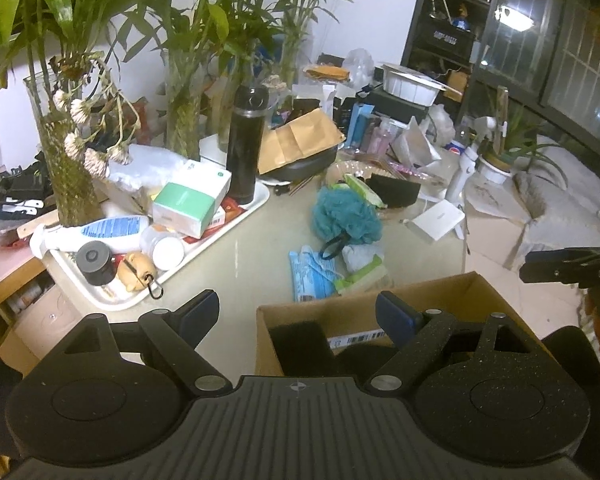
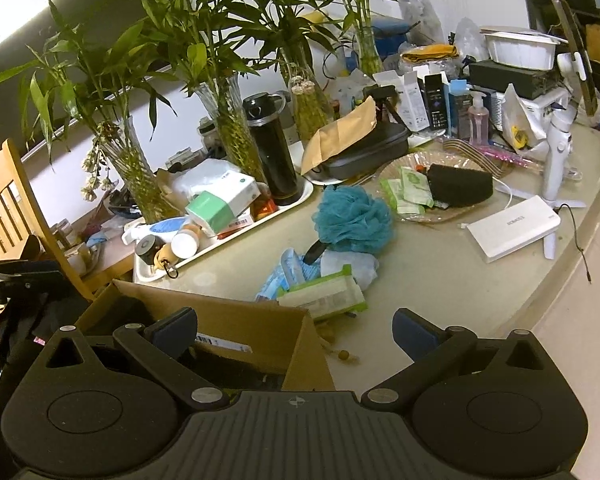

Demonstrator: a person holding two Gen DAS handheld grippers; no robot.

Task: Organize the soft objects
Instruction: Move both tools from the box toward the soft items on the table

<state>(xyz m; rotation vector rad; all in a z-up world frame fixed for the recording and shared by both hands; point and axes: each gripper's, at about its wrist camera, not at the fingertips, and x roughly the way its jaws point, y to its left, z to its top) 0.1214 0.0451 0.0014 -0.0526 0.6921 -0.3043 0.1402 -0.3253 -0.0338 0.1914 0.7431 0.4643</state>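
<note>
A teal mesh bath pouf (image 2: 354, 220), ruffled with a black loop, lies mid-table beside wipe packs (image 2: 324, 292). Left gripper (image 1: 298, 312) and right gripper (image 2: 296, 330) gape wide, empty, over the cardboard box (image 2: 220, 316).

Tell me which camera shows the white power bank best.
The right wrist view: the power bank lies whole and close on the table, its top face and cable end clear. The left wrist view shows it smaller and farther off, at an angle.
</note>
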